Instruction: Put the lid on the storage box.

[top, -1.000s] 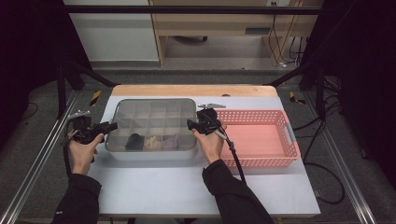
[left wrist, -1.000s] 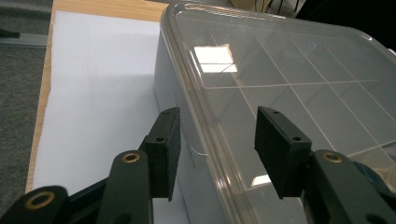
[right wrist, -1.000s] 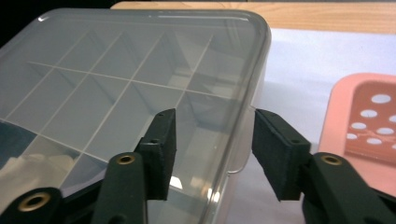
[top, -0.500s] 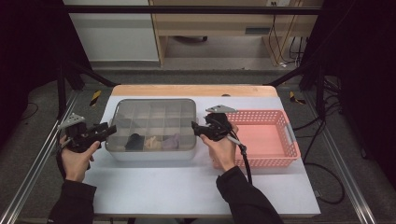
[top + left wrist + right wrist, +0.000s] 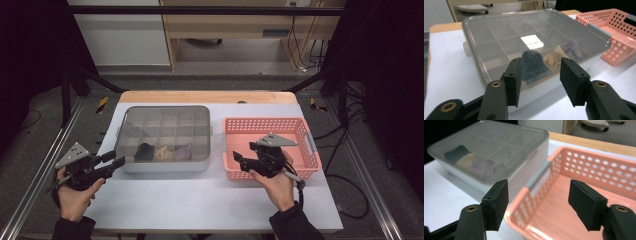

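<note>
A white-topped table (image 5: pixel 200 200) with a wooden far edge (image 5: pixel 205 96) is set on a grey floor (image 5: pixel 210 80). Behind it, a wooden bench (image 5: pixel 235 25) and a white cabinet (image 5: pixel 125 37) are seen. Dark curtains (image 5: pixel 30 50) are hung at both sides, and cables (image 5: pixel 307 35) are draped near the bench.

Each hand-held gripper (image 5: pixel 114 163) (image 5: pixel 240 161) is black, with brass-ringed screw holes, a grey three-cornered top plate and trailing cable; sleeves are dark.
</note>
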Motion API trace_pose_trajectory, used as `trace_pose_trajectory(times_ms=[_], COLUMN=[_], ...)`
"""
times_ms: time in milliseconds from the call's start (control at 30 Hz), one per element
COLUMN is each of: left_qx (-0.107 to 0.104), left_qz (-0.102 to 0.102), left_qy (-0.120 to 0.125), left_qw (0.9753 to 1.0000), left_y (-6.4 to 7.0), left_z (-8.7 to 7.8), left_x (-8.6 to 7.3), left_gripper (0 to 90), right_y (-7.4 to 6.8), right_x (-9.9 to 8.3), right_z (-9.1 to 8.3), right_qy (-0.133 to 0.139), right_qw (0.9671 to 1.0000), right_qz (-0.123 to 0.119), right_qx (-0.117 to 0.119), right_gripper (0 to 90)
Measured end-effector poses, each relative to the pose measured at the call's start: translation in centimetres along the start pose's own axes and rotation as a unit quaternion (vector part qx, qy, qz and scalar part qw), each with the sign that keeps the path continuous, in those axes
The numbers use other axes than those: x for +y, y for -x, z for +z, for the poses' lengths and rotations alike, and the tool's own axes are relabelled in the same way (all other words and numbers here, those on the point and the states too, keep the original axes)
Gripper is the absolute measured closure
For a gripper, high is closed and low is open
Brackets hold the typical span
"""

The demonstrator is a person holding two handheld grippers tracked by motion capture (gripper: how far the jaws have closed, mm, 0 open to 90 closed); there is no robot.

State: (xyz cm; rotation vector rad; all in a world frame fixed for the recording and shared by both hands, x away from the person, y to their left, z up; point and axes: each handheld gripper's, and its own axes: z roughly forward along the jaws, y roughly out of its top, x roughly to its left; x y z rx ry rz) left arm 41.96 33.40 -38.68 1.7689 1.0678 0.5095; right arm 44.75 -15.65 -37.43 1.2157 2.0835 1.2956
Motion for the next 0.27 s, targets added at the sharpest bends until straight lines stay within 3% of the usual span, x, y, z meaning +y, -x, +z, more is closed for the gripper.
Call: trace_pose_trajectory(times_ms=[267], left_qx=[0.02], left_qz=[-0.01], left_qy=[-0.024], left_qw=[0.9995], left_y=[-0.4], left_z=[-0.8], left_x=[-2.2], left_gripper=[40.8], right_y=[2.4], right_x=[-3.1], right_z=[-3.0], right_qy=[0.004], right_qw=[0.9997], right_qz=[0.016], right_qx=[-0.018], right_gripper=[28.3])
